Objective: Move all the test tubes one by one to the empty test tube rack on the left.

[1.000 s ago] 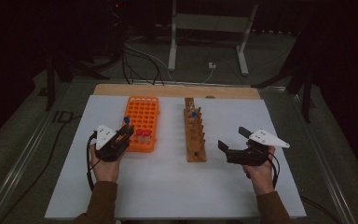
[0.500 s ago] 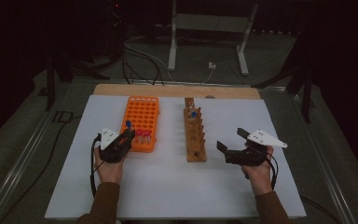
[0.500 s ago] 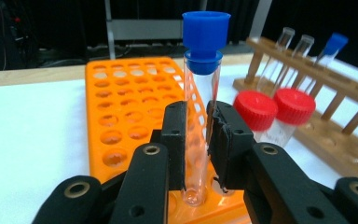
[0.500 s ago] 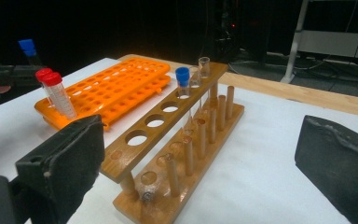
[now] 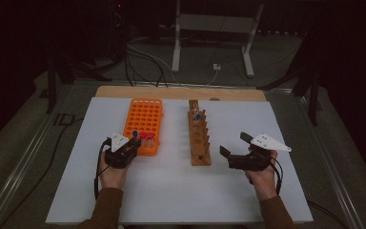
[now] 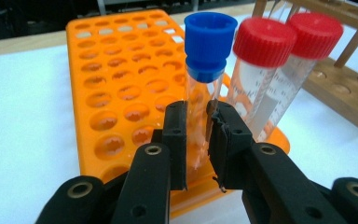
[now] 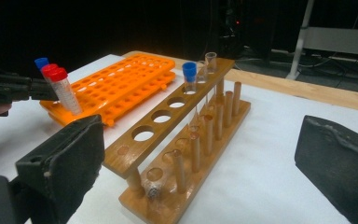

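Observation:
My left gripper (image 6: pixel 196 116) is shut on a clear tube with a blue cap (image 6: pixel 205 46), held upright over the near end of the orange rack (image 6: pixel 112 70); the jaws hide the tube's lower end. Two red-capped tubes (image 6: pixel 265 60) stand in the rack right beside it. In the high view the left gripper (image 5: pixel 131 143) is at the rack's (image 5: pixel 145 117) near left corner. My right gripper (image 5: pixel 233 143) stands open and empty, to the right of the wooden rack (image 5: pixel 199 138). Another blue-capped tube (image 7: pixel 189 74) stands at the far end of that wooden rack (image 7: pixel 168 116).
The white table top (image 5: pixel 171 191) has bare room in front of both racks and between my hands. A wooden strip (image 5: pixel 181 93) runs along the far edge. Cables and a metal stand (image 5: pixel 209 43) lie on the dark floor beyond.
My left hand has come down and slightly toward me with the blue-capped tube, bringing it level with the red-capped tubes. The right hand has kept still.

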Available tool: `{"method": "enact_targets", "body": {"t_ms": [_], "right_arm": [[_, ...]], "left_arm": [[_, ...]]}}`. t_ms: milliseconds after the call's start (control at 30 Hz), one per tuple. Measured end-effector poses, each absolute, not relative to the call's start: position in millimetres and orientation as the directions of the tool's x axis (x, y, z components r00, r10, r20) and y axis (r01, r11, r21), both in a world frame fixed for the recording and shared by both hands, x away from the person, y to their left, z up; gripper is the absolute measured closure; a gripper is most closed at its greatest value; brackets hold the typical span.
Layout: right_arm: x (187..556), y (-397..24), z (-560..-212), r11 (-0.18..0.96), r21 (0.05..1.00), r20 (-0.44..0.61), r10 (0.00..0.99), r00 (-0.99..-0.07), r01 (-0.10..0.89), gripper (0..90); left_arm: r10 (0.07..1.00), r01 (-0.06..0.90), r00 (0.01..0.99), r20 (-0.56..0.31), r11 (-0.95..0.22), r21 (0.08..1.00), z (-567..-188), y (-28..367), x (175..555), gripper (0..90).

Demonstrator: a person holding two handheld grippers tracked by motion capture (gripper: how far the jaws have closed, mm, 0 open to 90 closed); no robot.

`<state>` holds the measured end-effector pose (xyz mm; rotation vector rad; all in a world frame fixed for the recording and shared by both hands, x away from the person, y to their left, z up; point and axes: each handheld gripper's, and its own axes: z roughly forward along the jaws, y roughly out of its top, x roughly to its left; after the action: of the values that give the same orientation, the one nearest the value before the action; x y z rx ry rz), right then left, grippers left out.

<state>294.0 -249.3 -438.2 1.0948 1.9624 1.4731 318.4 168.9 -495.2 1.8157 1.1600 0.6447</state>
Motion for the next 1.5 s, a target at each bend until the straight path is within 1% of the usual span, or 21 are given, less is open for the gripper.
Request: {"method": "enact_targets", "body": {"t_ms": [100,200,300,367,533,700,900,967,1000,1067,1133,1267,1467,1500], "right_arm": [[293.9,-246.8,-439.4,0.120,0.937,0.102,0.803,-0.587,0.327,2.1],[293.7,-246.0,-439.9,0.123,0.937,0.101,0.801,-0.590,0.328,2.1],[294.0,-246.5,-440.3,0.121,0.936,0.103,0.802,-0.589,0.330,2.1],[294.1,-246.7,-440.5,0.119,0.936,0.106,0.802,-0.588,0.331,2.1],[294.2,-245.2,-441.0,0.122,0.936,0.104,0.799,-0.592,0.330,2.1],[294.3,-242.4,-441.0,0.122,0.936,0.107,0.796,-0.596,0.331,2.1],[295.1,-236.8,-437.0,0.119,0.937,0.112,0.790,-0.603,0.329,2.1],[297.2,-234.9,-433.2,0.113,0.936,0.122,0.785,-0.607,0.334,2.1],[298.7,-234.1,-430.8,0.110,0.935,0.130,0.779,-0.613,0.337,2.0],[301.9,-231.5,-426.1,0.110,0.932,0.137,0.773,-0.620,0.344,2.0],[306.6,-228.4,-422.4,0.113,0.930,0.143,0.768,-0.625,0.351,2.0],[323.0,-222.2,-419.4,0.127,0.915,0.154,0.766,-0.624,0.383,2.1],[344.6,-210.3,-416.9,0.153,0.904,0.152,0.758,-0.634,0.400,2.5],[348.2,-207.8,-416.9,0.162,0.903,0.145,0.757,-0.637,0.398,4.2]], "left_arm": [[0.901,0.470,0.434,-0.022,-0.205,0.859,-497.7,167.7,319.5,77.8],[0.901,0.477,0.432,-0.043,-0.188,0.859,-497.4,169.4,319.3,75.8],[0.898,0.483,0.434,-0.067,-0.169,0.859,-495.3,173.0,317.2,67.7],[0.884,0.493,0.455,-0.107,-0.150,0.857,-494.1,177.6,315.7,62.4],[0.880,0.475,0.456,-0.131,-0.117,0.872,-486.3,186.7,306.1,53.9],[0.857,0.444,0.486,-0.170,-0.075,0.893,-474.9,191.7,295.9,44.9],[0.843,0.436,0.485,-0.233,-0.003,0.900,-461.4,192.4,289.1,25.8],[0.844,0.435,0.483,-0.233,-0.001,0.901,-458.5,191.7,287.6,16.8],[0.843,0.432,0.483,-0.235,0.004,0.902,-457.3,191.1,287.1,15.3],[0.844,0.435,0.482,-0.235,0.003,0.901,-454.9,189.6,286.4,6.8],[0.844,0.437,0.485,-0.229,-0.007,0.899,-453.3,187.5,286.2,1.3],[0.851,0.427,0.484,-0.204,-0.027,0.904,-450.8,184.1,285.2,0.5],[0.849,0.420,0.485,-0.211,-0.014,0.908,-448.9,184.9,285.3,0.5],[0.850,0.418,0.484,-0.208,-0.016,0.908,-448.8,185.6,285.3,0.4]]}}
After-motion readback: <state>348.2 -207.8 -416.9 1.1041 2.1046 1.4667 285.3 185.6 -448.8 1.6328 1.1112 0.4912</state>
